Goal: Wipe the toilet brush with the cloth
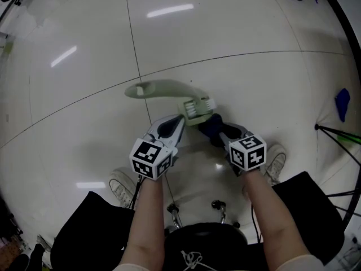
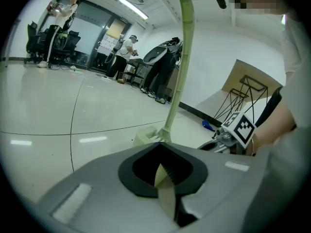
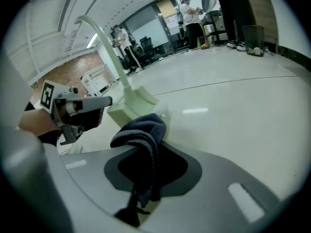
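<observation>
A pale green toilet brush (image 1: 169,89) hangs over the white floor, its curved handle reaching left and its head (image 1: 197,107) in the middle. My left gripper (image 1: 178,122) is shut on a flat pale green part of the brush just below the head; the left gripper view shows that part pinched between the jaws (image 2: 165,178), with the handle (image 2: 183,57) rising beyond. My right gripper (image 1: 219,132) is shut on a dark blue cloth (image 1: 207,125). The cloth (image 3: 142,130) bunches over the jaws and sits close against the brush head (image 3: 131,103).
The person's white shoes (image 1: 121,186) (image 1: 276,160) stand on the tiled floor below the grippers, with a chrome frame (image 1: 197,210) between them. A blue scrap (image 1: 342,103) and black stand legs (image 1: 338,135) lie at the right. People and office chairs (image 2: 53,38) are far off.
</observation>
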The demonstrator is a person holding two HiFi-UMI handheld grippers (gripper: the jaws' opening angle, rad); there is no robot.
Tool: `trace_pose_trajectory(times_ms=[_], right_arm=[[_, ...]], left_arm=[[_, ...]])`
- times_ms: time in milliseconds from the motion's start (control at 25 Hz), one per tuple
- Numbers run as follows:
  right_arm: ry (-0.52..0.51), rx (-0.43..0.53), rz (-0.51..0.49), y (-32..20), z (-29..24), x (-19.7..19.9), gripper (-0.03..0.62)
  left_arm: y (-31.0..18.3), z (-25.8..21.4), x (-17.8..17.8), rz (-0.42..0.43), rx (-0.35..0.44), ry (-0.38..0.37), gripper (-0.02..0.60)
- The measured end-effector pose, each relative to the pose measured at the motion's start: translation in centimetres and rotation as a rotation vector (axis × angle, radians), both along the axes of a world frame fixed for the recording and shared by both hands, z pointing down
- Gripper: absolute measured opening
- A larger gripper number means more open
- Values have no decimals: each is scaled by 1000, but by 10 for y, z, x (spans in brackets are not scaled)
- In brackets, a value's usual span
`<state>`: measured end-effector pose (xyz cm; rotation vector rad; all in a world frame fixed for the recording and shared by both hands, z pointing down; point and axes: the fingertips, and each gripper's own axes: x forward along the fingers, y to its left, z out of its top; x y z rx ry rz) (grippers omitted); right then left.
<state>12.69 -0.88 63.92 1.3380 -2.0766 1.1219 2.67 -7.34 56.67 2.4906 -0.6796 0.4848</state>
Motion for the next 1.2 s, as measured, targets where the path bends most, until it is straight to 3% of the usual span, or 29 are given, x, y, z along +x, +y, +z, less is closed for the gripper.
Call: trace_pose_trajectory(times_ms=[200,400,520,640,840,1200], right_arm=[[81,-29,174,-22,0,67,71],[87,-25,246,-60,-4,91,71],[-3,-53,233,-78,-3,79,71],[-180,-157,217,-79,7,48,71],[-411,-258,360,-71,19,38,71],[-319,-290,273,-28,23,37,72]], left_arm=[[0,1,0,-4,-18,-17,7],[-8,-8,4,-6,12,-27,6],[-11,-9,6,-5,25,-43,6],[-9,-4,6,-16,1,-38,6],[-13,-2,11,-29,-10,-20,6],[-13,-1,13,-37,-4,-47,6]])
